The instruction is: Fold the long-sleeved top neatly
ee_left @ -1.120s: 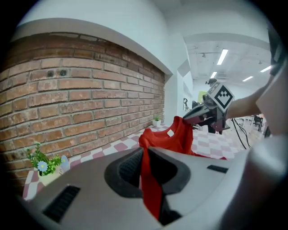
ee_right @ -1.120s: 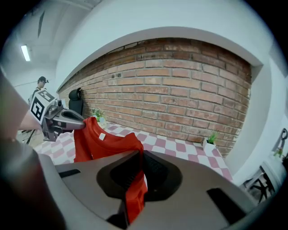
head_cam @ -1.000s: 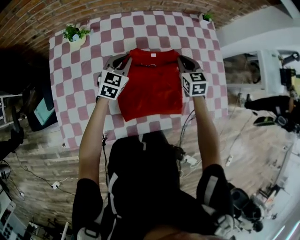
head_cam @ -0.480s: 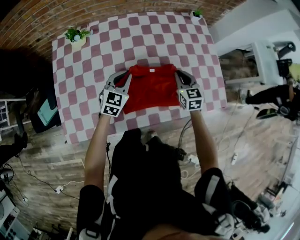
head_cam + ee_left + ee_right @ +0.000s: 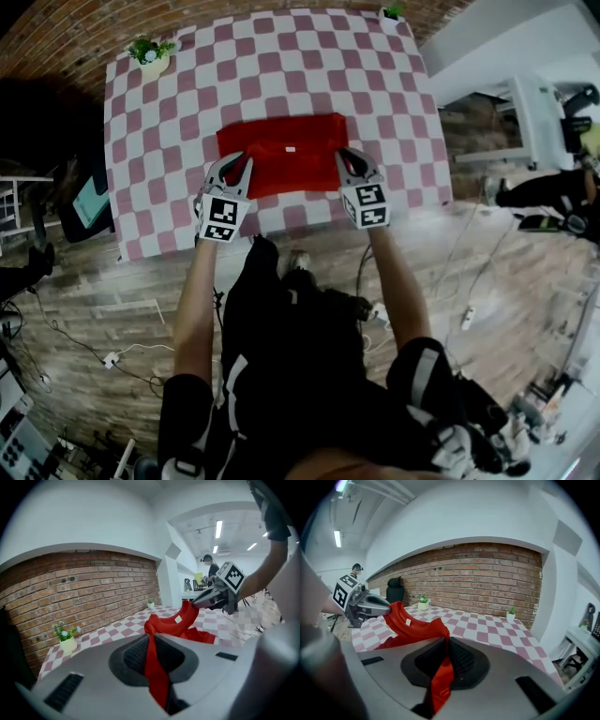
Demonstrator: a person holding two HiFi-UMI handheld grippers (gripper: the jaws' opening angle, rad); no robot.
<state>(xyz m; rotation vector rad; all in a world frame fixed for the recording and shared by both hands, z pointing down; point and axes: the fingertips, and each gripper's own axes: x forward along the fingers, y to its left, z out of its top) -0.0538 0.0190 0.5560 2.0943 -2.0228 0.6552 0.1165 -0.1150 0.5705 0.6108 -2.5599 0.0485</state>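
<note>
The red long-sleeved top (image 5: 281,141) lies on the checked table (image 5: 178,103) as a wide, short folded band. Its near edge, with the collar and white label, is lifted. My left gripper (image 5: 241,163) is shut on the left end of that edge, and red cloth (image 5: 152,663) runs down between its jaws. My right gripper (image 5: 341,157) is shut on the right end, with cloth (image 5: 440,672) pinched the same way. Each gripper view shows the other gripper holding the stretched collar edge: the right gripper (image 5: 216,596) and the left gripper (image 5: 365,603).
A small potted plant (image 5: 150,53) stands at the table's far left corner and another (image 5: 392,12) at the far right corner. A brick wall (image 5: 79,588) runs behind the table. White furniture (image 5: 525,122) and cables on the wooden floor lie to the right.
Both grippers have drawn the collar edge toward the person, over the rest of the top. The red cloth has gone from a tall rectangle to a wide, short band.
</note>
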